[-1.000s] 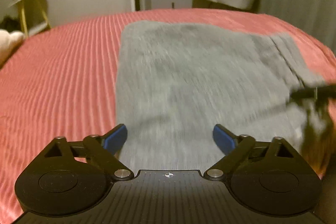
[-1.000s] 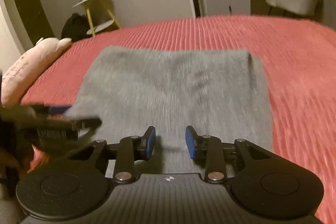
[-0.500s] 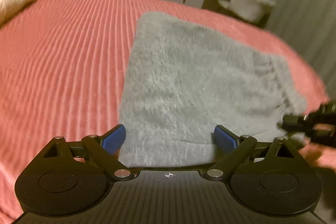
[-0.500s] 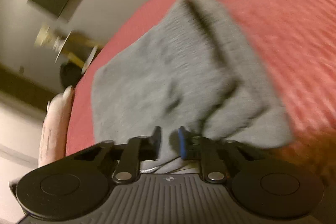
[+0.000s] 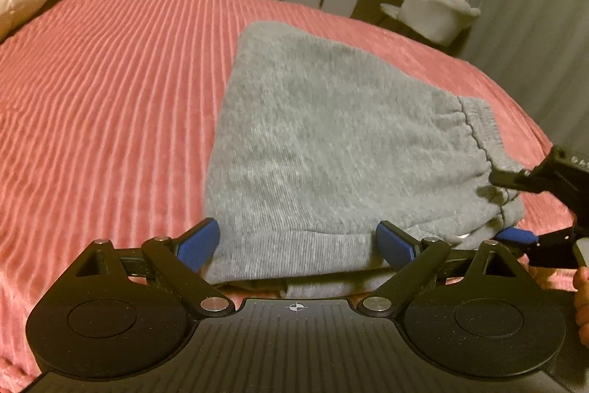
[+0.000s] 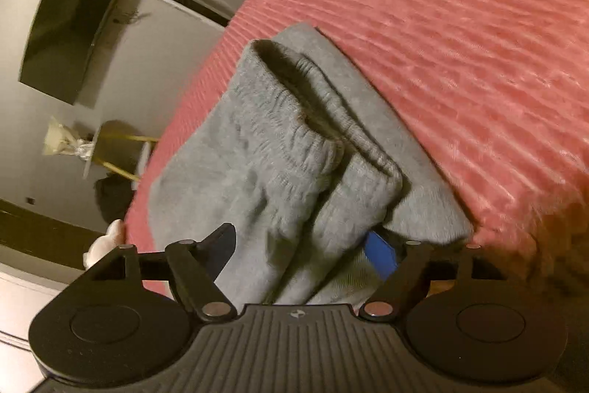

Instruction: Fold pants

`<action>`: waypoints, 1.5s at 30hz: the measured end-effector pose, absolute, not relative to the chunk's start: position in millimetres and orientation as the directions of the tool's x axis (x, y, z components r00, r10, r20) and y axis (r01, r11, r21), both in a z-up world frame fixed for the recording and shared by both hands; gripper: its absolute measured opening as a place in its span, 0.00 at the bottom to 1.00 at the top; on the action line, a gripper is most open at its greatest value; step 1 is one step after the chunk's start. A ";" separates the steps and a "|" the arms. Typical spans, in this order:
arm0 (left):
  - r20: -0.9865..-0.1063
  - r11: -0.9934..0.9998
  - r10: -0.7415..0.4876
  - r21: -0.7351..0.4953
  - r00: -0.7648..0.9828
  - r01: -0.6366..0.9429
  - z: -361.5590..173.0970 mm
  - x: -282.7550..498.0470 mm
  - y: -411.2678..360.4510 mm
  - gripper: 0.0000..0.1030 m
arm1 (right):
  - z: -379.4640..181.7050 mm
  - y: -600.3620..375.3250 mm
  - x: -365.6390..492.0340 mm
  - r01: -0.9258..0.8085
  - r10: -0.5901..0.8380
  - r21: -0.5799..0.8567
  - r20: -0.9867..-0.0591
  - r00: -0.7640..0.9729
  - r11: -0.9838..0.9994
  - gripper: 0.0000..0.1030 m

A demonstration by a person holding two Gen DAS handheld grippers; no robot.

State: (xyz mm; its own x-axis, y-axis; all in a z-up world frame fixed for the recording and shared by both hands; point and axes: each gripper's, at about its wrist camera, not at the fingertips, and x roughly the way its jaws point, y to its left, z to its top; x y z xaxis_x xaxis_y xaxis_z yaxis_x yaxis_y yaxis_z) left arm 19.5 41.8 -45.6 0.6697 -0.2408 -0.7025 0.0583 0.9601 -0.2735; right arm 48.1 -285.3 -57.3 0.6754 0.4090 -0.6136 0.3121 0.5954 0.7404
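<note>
Folded gray pants [image 5: 331,142] lie on a red ribbed bed [image 5: 110,91]. The left gripper [image 5: 297,242] has its fingers spread wide at the near hem, gripping nothing. At the waistband corner on the right, the right gripper [image 6: 305,247] has its fingers released around bunched fabric.

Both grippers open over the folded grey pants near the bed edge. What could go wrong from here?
1. The right gripper straddles the bunched waistband, which sits raised rather than flat; closing now would probably pinch only some layers and pull the fold apart.
2. The left gripper is spread across the pants hem, so it may grab the red bedspread too.
3. The grippers sit close together and might collide.
</note>
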 end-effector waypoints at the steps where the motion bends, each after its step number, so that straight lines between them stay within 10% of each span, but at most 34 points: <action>1: -0.697 0.956 -0.247 -0.289 0.673 0.052 -44.8 18.7 44.2 0.93 | -57.3 -285.4 49.1 0.321 0.398 0.736 -0.619 0.677 0.596 0.65; 2: -0.689 0.950 -0.257 -0.308 0.677 0.047 -43.6 17.7 46.9 0.93 | -57.1 -286.5 50.1 0.330 0.390 0.729 -0.626 0.676 0.599 0.50; 11: -0.571 0.880 -0.276 -0.474 0.773 -0.035 -17.0 9.1 84.0 0.90 | -34.3 -305.1 12.9 0.245 0.351 0.760 -0.528 0.773 0.602 0.17; 16: -0.647 0.929 -0.245 -0.369 0.722 -0.015 -18.2 41.2 84.9 0.91 | -35.6 -314.5 26.2 0.260 0.328 0.645 -0.644 0.691 0.719 0.39; 18: -0.674 0.928 -0.280 -0.371 0.684 0.015 -23.0 56.2 82.1 0.92 | -21.1 -321.4 24.8 0.242 0.239 0.578 -0.632 0.737 0.780 0.92; 19: -0.682 0.927 -0.298 -0.373 0.668 0.033 -26.5 62.7 79.2 0.92 | -15.9 -326.2 26.3 0.226 0.216 0.562 -0.611 0.762 0.795 0.96; 25: -0.748 0.940 -0.312 -0.334 0.586 0.074 -46.3 106.3 55.8 0.92 | -43.1 -348.8 95.1 0.036 0.549 0.725 -0.552 0.628 0.688 0.96; 34: -0.816 0.955 -0.288 -0.285 0.501 0.086 -62.8 133.1 41.8 0.96 | -78.5 -349.3 148.0 0.038 0.645 0.791 -0.524 0.556 0.611 0.96; 40: -0.808 0.956 -0.290 -0.268 0.512 0.118 -64.6 142.1 30.7 0.97 | -74.0 -331.4 140.6 -0.036 0.642 0.747 -0.545 0.539 0.664 0.72; 45: -0.799 0.958 -0.286 -0.257 0.528 0.131 -68.2 148.3 24.7 1.00 | -72.2 -330.0 144.5 -0.034 0.646 0.740 -0.562 0.517 0.672 0.89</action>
